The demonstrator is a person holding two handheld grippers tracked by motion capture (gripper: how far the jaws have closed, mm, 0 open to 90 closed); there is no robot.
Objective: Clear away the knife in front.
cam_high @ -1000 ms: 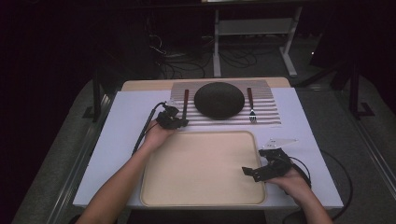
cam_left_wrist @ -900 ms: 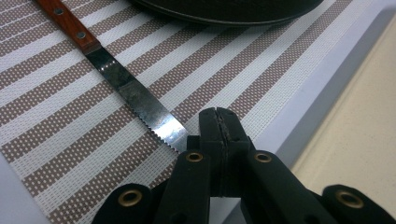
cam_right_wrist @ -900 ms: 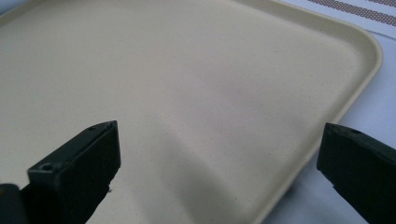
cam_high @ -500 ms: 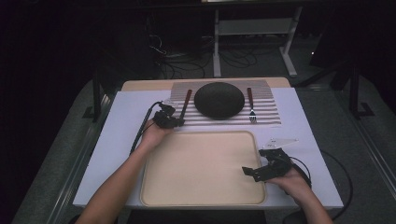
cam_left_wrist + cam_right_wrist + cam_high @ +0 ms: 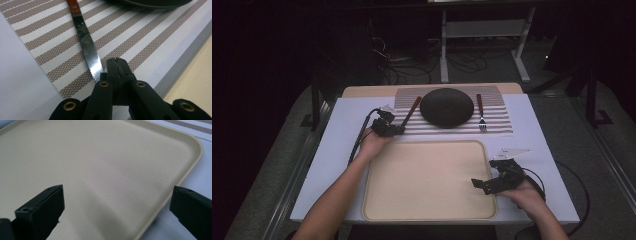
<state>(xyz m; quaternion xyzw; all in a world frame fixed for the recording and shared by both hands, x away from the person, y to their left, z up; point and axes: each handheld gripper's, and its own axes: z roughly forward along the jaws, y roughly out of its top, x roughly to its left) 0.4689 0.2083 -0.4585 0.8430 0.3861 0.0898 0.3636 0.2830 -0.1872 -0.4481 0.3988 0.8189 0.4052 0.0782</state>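
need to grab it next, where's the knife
In the high view the knife lies on the striped placemat, left of the dark plate, by the left gripper.

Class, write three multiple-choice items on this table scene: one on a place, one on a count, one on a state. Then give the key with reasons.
1. Where does the knife lie?
A. on the striped mat
B. in the tray
C. on the floor

2. How many forks are there?
A. none
B. one
C. three

3. How do the left claw's jaws stand?
A. wide apart
B. shut on a spoon
C. shut, holding nothing

Key: A, its blade rests on stripes left of the dark plate; B, a single fork lies to the plate's right; C, the jaws meet beside the blade tip.
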